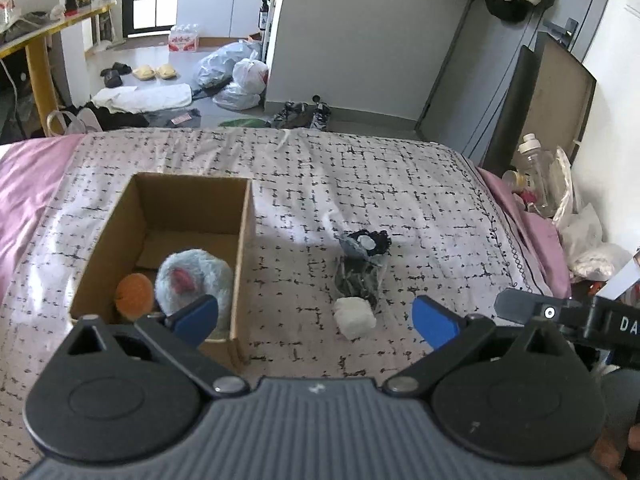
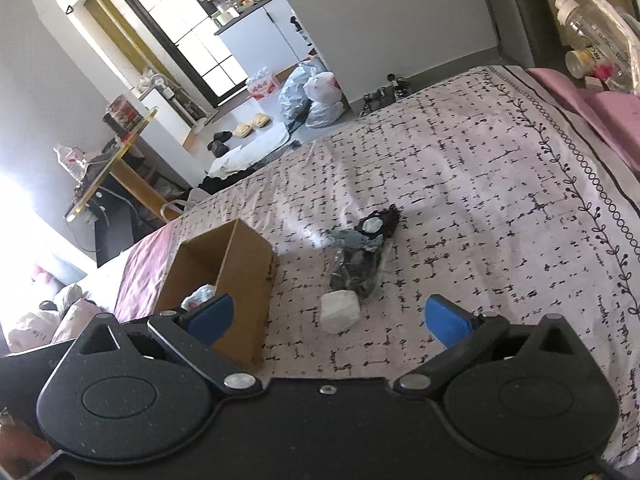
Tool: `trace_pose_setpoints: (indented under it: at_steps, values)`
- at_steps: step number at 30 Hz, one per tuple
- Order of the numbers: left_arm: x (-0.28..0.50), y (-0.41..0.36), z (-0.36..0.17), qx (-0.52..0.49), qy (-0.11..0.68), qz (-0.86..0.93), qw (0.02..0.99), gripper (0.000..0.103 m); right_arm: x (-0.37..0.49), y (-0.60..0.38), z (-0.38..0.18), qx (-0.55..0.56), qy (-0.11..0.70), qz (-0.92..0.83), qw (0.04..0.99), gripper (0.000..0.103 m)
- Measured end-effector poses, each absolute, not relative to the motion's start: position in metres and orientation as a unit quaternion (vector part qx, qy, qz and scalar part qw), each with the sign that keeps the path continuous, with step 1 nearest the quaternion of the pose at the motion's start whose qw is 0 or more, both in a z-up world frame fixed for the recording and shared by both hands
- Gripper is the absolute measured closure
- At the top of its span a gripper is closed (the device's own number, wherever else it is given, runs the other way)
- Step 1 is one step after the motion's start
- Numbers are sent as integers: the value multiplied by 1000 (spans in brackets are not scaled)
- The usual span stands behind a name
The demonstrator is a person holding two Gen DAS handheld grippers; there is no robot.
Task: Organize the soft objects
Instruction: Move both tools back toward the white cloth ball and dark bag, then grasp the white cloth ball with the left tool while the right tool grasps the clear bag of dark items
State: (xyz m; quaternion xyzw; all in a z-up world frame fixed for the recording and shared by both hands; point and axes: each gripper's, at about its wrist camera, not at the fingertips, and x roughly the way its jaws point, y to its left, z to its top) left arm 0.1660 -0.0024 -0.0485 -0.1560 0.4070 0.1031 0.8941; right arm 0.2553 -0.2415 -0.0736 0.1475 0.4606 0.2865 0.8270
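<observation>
An open cardboard box (image 1: 245,236) (image 2: 244,272) stands on the patterned bed cover; inside lie a fluffy blue-grey plush (image 1: 196,276) (image 2: 198,295) and an orange ball (image 1: 135,294). To its right on the cover sit a white soft block (image 1: 355,316) (image 2: 339,311), a dark bundle in clear wrap (image 1: 360,278) (image 2: 356,276) and a black item with a white patch (image 1: 370,242) (image 2: 378,226). My left gripper (image 1: 316,320) is open and empty, just short of the white block. My right gripper (image 2: 328,318) is open and empty too, with the white block between and beyond its fingertips.
The bed cover (image 1: 360,176) ends at the far edge, with shoes and plastic bags (image 1: 244,76) on the floor beyond. Bottles and bags (image 1: 536,176) crowd the right side of the bed. The right gripper's body (image 1: 568,316) shows at the left view's right edge.
</observation>
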Motion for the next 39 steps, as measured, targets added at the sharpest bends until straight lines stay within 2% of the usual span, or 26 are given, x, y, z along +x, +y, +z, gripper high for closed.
trace_pose_setpoints:
  at_steps: [10, 17, 24, 26, 29, 39]
  values:
    - [192, -16, -62, -173, 401, 76, 896, 3, 282, -246, -92, 167, 479, 279, 815, 3]
    - [212, -26, -81, -179, 406, 72, 893, 16, 301, -242, -117, 169, 505, 277, 800, 17]
    - [229, -31, -112, -190, 427, 65, 882, 28, 320, -239, -140, 191, 527, 272, 782, 23]
    - [233, -31, -124, -198, 441, 69, 872, 35, 324, -237, -146, 195, 532, 273, 778, 23]
    - [240, -28, -139, -211, 455, 71, 862, 39, 334, -235, -154, 205, 538, 271, 771, 23]
    - [261, -28, -171, -221, 474, 78, 849, 41, 354, -216, -185, 216, 571, 273, 744, 23]
